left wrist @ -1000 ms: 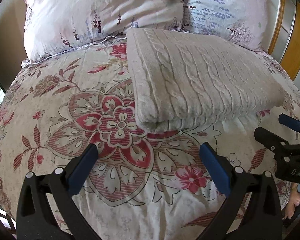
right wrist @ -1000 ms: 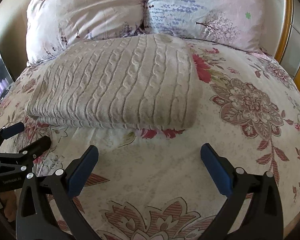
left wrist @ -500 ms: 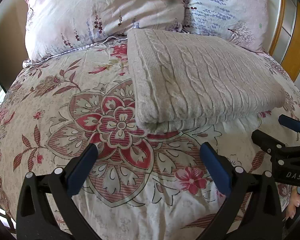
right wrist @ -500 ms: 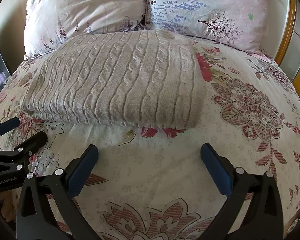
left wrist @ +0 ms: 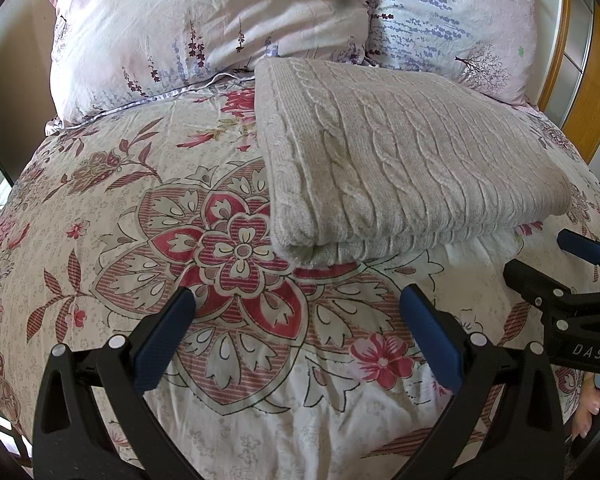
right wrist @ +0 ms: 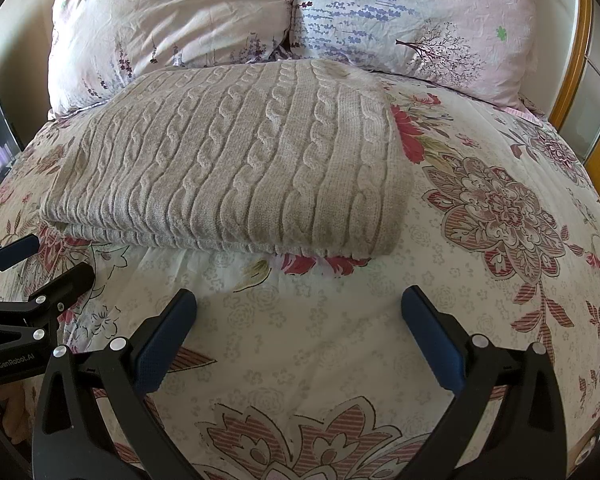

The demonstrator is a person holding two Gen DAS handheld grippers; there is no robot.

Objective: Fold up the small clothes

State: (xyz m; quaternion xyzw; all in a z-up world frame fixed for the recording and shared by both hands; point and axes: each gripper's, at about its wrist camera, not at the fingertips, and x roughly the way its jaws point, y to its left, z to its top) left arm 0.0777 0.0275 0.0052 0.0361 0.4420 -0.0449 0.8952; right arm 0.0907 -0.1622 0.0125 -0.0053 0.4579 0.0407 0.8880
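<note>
1. Task item: a beige cable-knit sweater (left wrist: 404, 164) lies folded into a flat rectangle on the bed, on top of the floral bedspread (left wrist: 148, 216). Its layered edges face the cameras; the rounded fold shows at the near left corner in the left wrist view.
2. Position: the far edge of the sweater lies next to two pillows at the head of the bed, a pink floral pillow (left wrist: 204, 24) on the left and a lavender-print pillow (left wrist: 452, 20) on the right. Whether it touches them cannot be told.
3. Left hand-held gripper (left wrist: 300, 332): the jaws are spread wide and hold nothing. It hovers over the bedspread, just short of the sweater's near left corner, with no contact.
4. Right hand-held gripper (right wrist: 300, 332): the jaws are spread wide and hold nothing. It hovers over the bedspread in front of the sweater's near edge, apart from it.
5. Cross-view: each hand-held gripper appears at the edge of the other's camera, both beside the near edge of the sweater.
6. Surroundings: a wooden frame (right wrist: 572, 64) stands at the right side of the bed.
</note>
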